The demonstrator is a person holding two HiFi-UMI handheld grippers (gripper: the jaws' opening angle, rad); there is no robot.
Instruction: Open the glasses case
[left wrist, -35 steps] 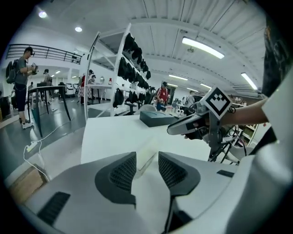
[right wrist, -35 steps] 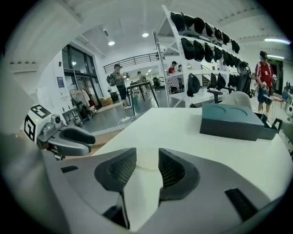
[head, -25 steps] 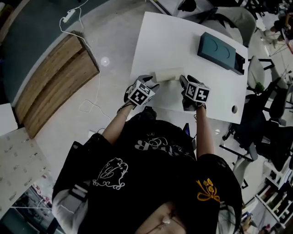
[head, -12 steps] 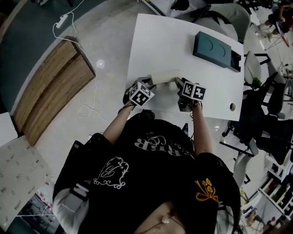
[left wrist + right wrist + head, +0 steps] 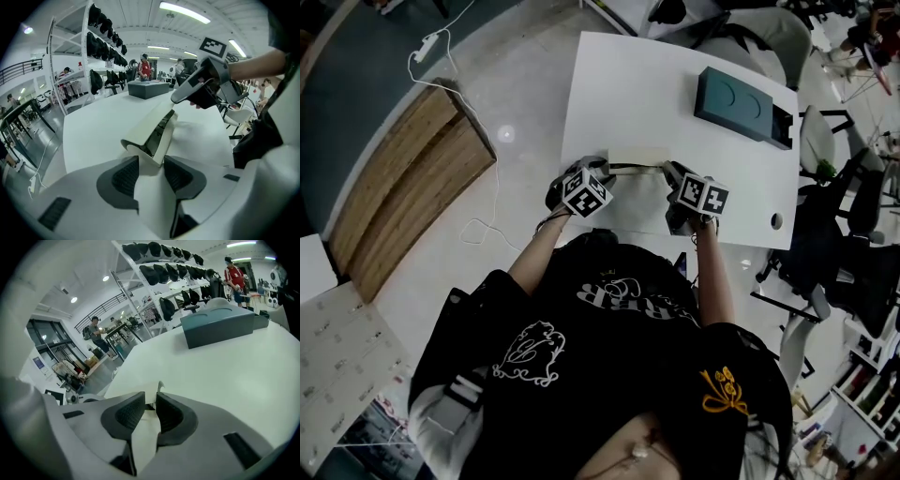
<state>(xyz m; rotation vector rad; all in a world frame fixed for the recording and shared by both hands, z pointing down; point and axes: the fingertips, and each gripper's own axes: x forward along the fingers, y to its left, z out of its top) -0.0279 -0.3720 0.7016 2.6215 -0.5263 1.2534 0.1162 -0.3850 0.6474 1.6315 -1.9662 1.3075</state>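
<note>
My left gripper (image 5: 604,170) has the left end of the glasses case (image 5: 149,126) between its jaws. The jaws stand wide and the pads press on that end from both sides. My right gripper (image 5: 151,401) has just been closing, and its jaws now pinch a thin cream edge at the case's right end.

The case is a long, pale cream shell, smooth and matte outside. It stands partly open: the lid (image 5: 143,119) is lifted off the base (image 5: 166,140) along one long side. This leaves a wedge-shaped gap that shows a dark lining (image 5: 158,133). At the left end the lid curls over in a rounded fold.

The case lies lengthwise between my two tools, close to the near edge of the white table (image 5: 628,84). A grey-green box (image 5: 738,101) sits well apart at the far right.
</note>
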